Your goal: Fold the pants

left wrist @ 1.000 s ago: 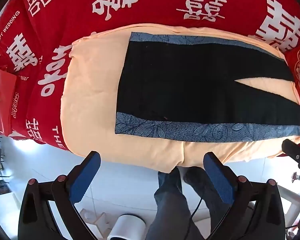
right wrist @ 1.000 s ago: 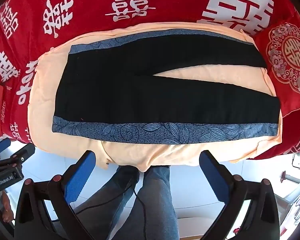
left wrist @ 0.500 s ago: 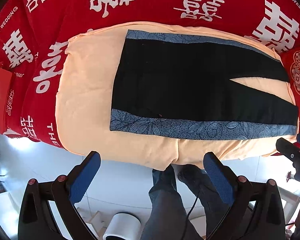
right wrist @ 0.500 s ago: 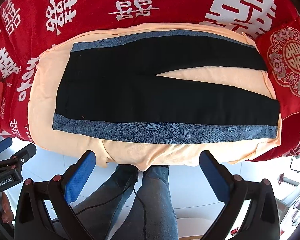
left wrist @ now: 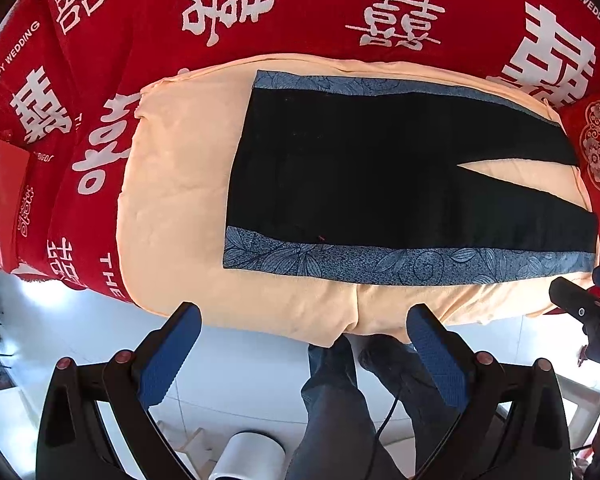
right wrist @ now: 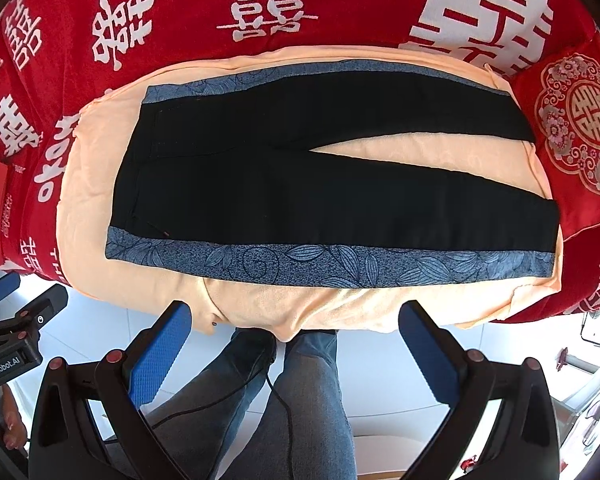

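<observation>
Black pants with blue leaf-print side stripes (left wrist: 380,184) (right wrist: 300,184) lie flat on a peach blanket (left wrist: 172,200), over red bedding printed "HAPPY WEDDING" (left wrist: 20,52). Left gripper (left wrist: 304,344) and right gripper (right wrist: 296,340), at 6 o'clock, gape empty; the neighbouring tool reads "GenRobot.AI".

Not much is different. In the left wrist view, the black pants with blue leafy side stripes (left wrist: 400,176) and the soft peach cloth (left wrist: 172,200) under them sit a little more to the left and a bit lower than one second ago. More of the other black gripper (left wrist: 580,312) shows at the right edge. In the right wrist view, the pants (right wrist: 320,184) look a tiny bit higher.
</observation>
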